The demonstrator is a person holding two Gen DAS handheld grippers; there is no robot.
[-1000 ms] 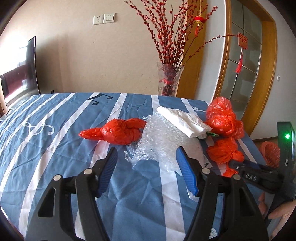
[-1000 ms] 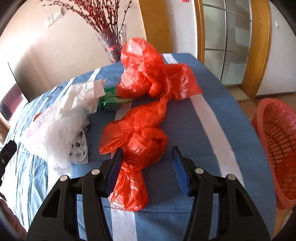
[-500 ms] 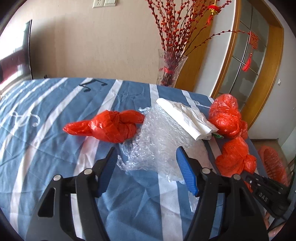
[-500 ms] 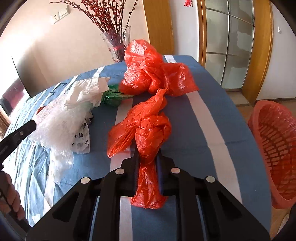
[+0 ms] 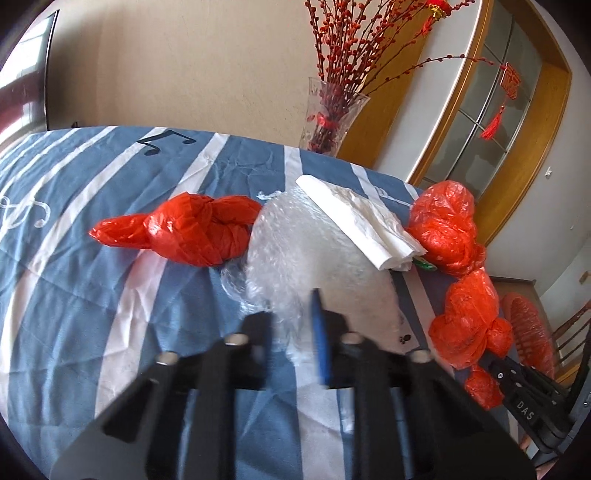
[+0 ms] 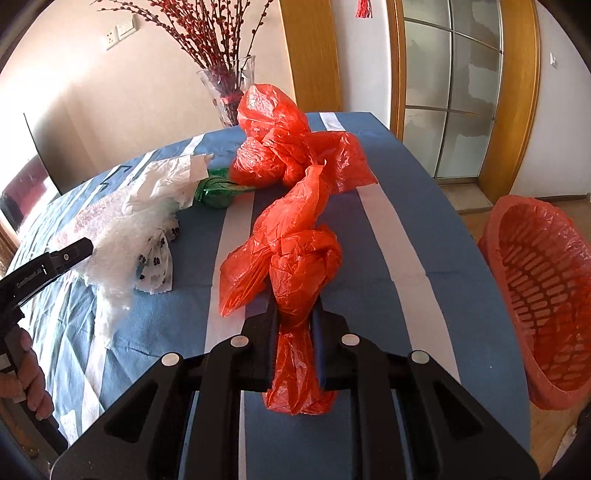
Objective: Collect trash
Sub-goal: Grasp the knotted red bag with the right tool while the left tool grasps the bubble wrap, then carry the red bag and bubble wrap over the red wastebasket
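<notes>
Jaws of the right gripper [image 6: 293,332] are clamped on a knotted red bag [image 6: 295,266] lying on the striped tablecloth [image 6: 424,206]; the left gripper [image 5: 291,332] is closing on bubble wrap [image 5: 295,258]. At three o'clock a red-lined basket [image 6: 539,295] stands below the table's edge, nothing visible inside. Farther, at twelve o'clock, a glass vase [image 6: 229,88] holds red-berried branches [image 6: 207,29].

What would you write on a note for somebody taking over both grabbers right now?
Left gripper: jaws closing, bubble wrap between them.
Right gripper: jaws shut on the nearest red bag.
On the table: two more knotted red bags, a white bag, a small green wrapper.
Red basket: beside the table on the right; nothing visible inside it.
Done: one bag gripped.
Left: carry both pieces to the basket, then collect the rest.
</notes>
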